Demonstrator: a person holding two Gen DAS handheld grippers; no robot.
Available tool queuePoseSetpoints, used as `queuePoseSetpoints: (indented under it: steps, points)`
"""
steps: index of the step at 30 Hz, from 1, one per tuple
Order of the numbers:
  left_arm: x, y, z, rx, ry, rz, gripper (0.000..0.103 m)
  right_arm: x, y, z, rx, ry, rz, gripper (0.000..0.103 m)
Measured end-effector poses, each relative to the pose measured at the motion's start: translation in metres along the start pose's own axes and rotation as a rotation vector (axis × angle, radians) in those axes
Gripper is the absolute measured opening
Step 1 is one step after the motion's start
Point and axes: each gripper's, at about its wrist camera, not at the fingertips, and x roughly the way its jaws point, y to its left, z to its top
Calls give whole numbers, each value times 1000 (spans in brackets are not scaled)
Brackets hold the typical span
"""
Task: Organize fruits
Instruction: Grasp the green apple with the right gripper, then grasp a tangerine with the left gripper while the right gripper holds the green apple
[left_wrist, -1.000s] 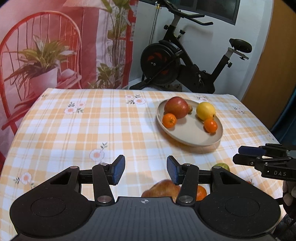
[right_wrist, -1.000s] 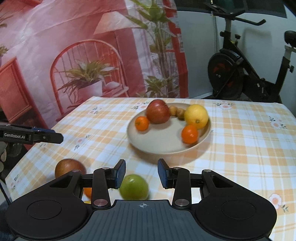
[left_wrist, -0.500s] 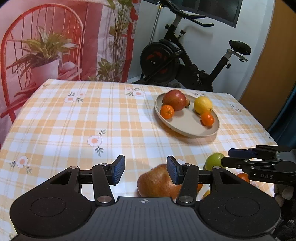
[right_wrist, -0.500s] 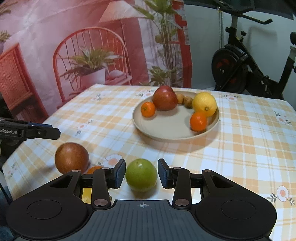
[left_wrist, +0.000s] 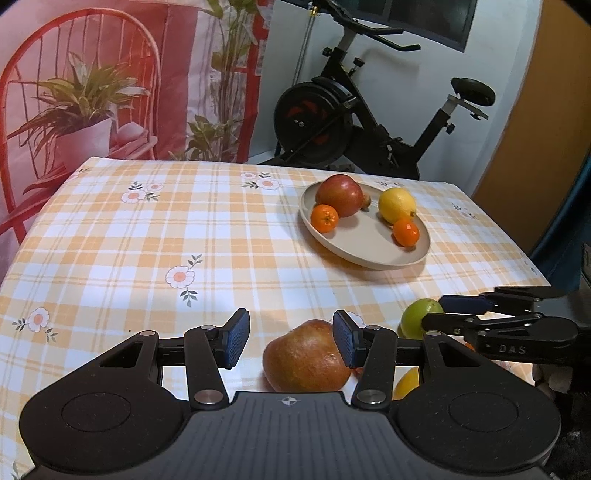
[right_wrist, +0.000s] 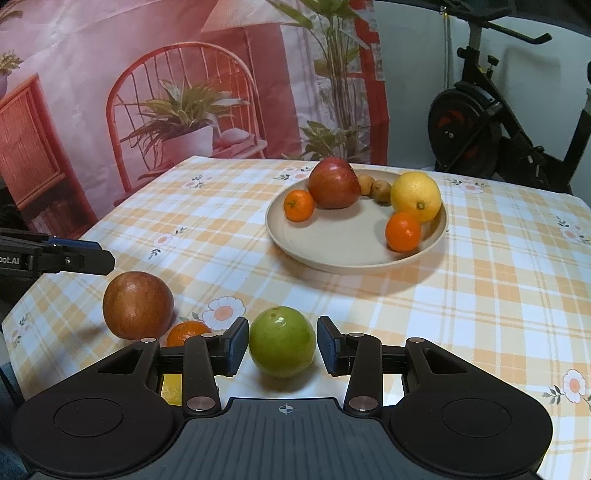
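Observation:
A beige plate (left_wrist: 369, 254) (right_wrist: 332, 251) on the checked tablecloth holds a red apple (right_wrist: 333, 183), a lemon (right_wrist: 416, 197), two tangerines and two small brown fruits. A green fruit (right_wrist: 282, 341) lies between the open fingers of my right gripper (right_wrist: 282, 345), untouched. A brownish-red fruit (left_wrist: 304, 358) (right_wrist: 137, 305) lies just below and between the open fingers of my left gripper (left_wrist: 288, 341), nearer the right finger. A small orange (right_wrist: 186, 331) and a yellow fruit (right_wrist: 171, 387) lie near the front edge.
The table's front edge is close under both grippers. An exercise bike (left_wrist: 369, 122) stands behind the table's far right. A printed backdrop (right_wrist: 147, 92) with a red chair hangs behind the far left.
Both grippers have pulled back and lowered toward the front fruits. The green fruit now sits between the right fingers; the brownish-red fruit has come into fuller view at the left gripper.

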Motion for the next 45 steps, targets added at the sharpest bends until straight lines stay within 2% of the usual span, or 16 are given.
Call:
queuePoseSetpoints:
  steps: [12, 19, 30, 40, 45]
  points:
    - [1, -4, 0, 11, 7, 1, 52, 9, -2, -3, 0, 19, 32, 42]
    - [2, -11, 2, 25, 11, -12, 52, 10, -6, 0, -31, 32, 56, 40]
    - [8, -40, 5, 87, 29, -66, 51, -13, -33, 5, 15, -53, 15, 40]
    - [31, -63, 4, 149, 105, -97, 51, -24, -47, -8, 65, -84, 15, 40]
    - [39, -68, 9, 179, 144, -117, 42, -26, -53, -13, 88, -92, 15, 40]
